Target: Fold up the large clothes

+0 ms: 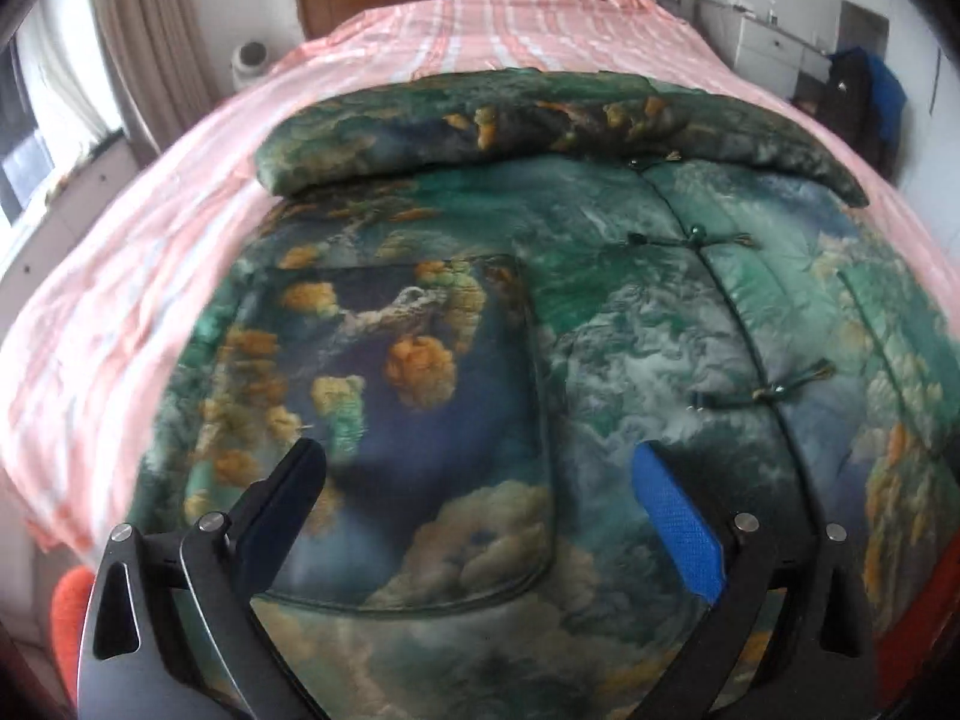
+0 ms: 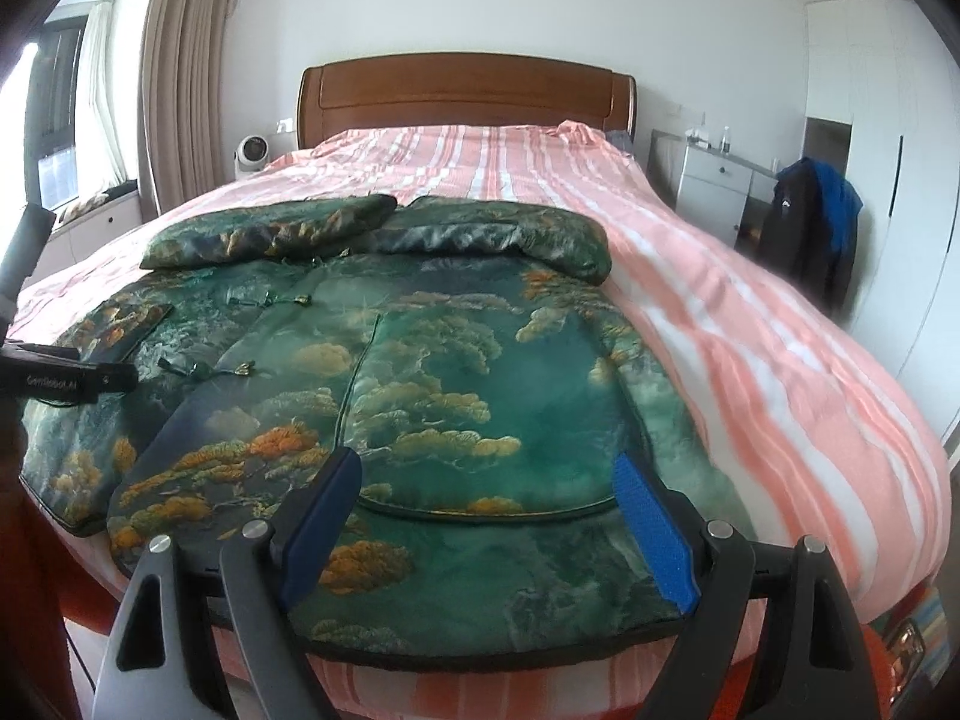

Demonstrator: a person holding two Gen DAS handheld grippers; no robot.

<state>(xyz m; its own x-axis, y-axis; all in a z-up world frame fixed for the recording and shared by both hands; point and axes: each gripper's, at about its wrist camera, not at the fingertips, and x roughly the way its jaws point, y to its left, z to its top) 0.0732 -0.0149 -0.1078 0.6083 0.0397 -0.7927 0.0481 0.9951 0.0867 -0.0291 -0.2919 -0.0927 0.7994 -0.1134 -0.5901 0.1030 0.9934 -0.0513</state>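
A padded green jacket (image 1: pixel 600 312) (image 2: pixel 456 384) printed with golden clouds lies flat on the bed, front up, its knot buttons (image 1: pixel 696 235) fastened and both sleeves folded across the top. My left gripper (image 1: pixel 477 456) hovers open just above the left patch pocket (image 1: pixel 408 420), nothing between its fingers. My right gripper (image 2: pixel 483 462) stands open over the right pocket (image 2: pixel 480 408) near the hem, also holding nothing. The left tool's body (image 2: pixel 66 381) shows at the left edge of the right wrist view.
The bed carries a pink striped sheet (image 2: pixel 750 336) and a wooden headboard (image 2: pixel 468 90). At the right stand a grey nightstand (image 2: pixel 714 186) and a chair with dark and blue clothes (image 2: pixel 816 222). Curtains (image 2: pixel 180 72) and a window seat lie left.
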